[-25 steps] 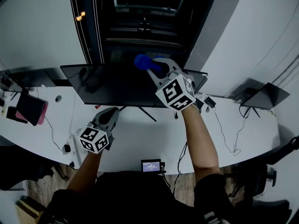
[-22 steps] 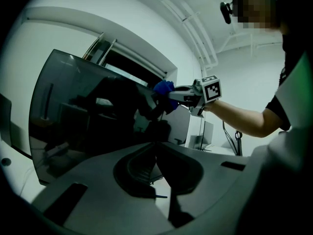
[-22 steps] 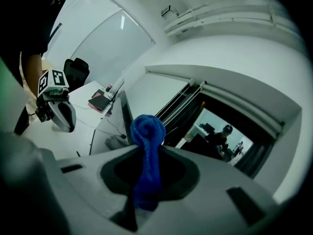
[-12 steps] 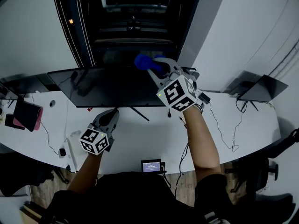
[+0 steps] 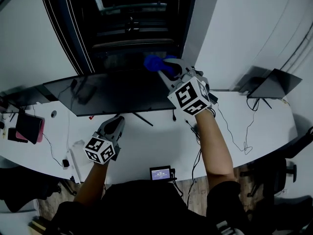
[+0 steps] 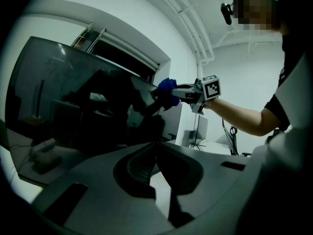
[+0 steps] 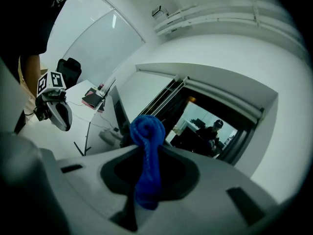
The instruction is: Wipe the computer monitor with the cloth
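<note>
The monitor stands on the desk, cloth at its top edge.

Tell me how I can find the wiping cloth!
Find the white desk with the wide dark monitor on it. Up by the monitor's top edge, toward its right end, the right hand-held gripper pinches a bunched cloth. It is the only bright blue thing there; everything nearby is black, white or grey.

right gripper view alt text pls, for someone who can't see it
A bunched blue cloth is clamped between the fingers of the right gripper, close to the edge of a dark monitor seen almost edge-on. At left, the left gripper hangs over a white desk.
</note>
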The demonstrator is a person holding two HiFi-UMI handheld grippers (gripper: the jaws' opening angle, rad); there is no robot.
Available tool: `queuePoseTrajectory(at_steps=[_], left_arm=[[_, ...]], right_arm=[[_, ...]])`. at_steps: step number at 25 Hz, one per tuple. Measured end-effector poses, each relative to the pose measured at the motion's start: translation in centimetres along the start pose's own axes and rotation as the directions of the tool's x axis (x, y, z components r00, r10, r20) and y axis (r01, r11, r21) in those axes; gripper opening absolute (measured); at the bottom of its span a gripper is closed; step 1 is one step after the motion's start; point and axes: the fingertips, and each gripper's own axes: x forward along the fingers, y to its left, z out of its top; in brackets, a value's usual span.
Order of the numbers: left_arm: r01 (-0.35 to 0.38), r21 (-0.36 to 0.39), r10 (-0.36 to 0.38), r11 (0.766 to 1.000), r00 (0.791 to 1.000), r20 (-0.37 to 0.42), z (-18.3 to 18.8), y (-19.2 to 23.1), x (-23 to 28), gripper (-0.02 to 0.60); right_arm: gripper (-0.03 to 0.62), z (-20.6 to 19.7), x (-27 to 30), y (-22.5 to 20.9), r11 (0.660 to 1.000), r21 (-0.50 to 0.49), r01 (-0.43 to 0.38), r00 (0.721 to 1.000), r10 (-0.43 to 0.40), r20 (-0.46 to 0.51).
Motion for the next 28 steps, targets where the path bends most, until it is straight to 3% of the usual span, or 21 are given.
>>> queuePoseTrajectory(at_steps=[10, 15, 22, 28], left_arm=[[0.022, 0.003, -0.022, 1.000, 0.999, -0.033, -0.5, -1.4, 1.1, -0.005], [0.035, 0.005, -0.034, 0.999, 0.999, -0.041, -0.3, -1.9, 1.3, -0.005], [0.053, 0.001, -0.053, 0.999, 0.997, -0.052, -0.4, -2.1, 1.5, -0.005], [0.075, -0.002, -0.075, 0.997, 0.995, -0.063, -0.7, -2.6, 2.0, -0.005]], right_arm=[[0.069, -3.2, -2.5, -2.6, 0.996, 0.063, 0.065, 0.998, -0.064, -0.019], [0.069, -4.6, -3.5, -3.8, 0.984, 0.141, 0.107, 0.994, -0.106, -0.017], [0.069, -6.0, -4.5, -4.9, 0.959, 0.224, 0.173, 0.985, -0.172, -0.024], [0.069, -7.2, -5.6, -6.0, 0.914, 0.336, 0.228, 0.972, -0.233, -0.025]])
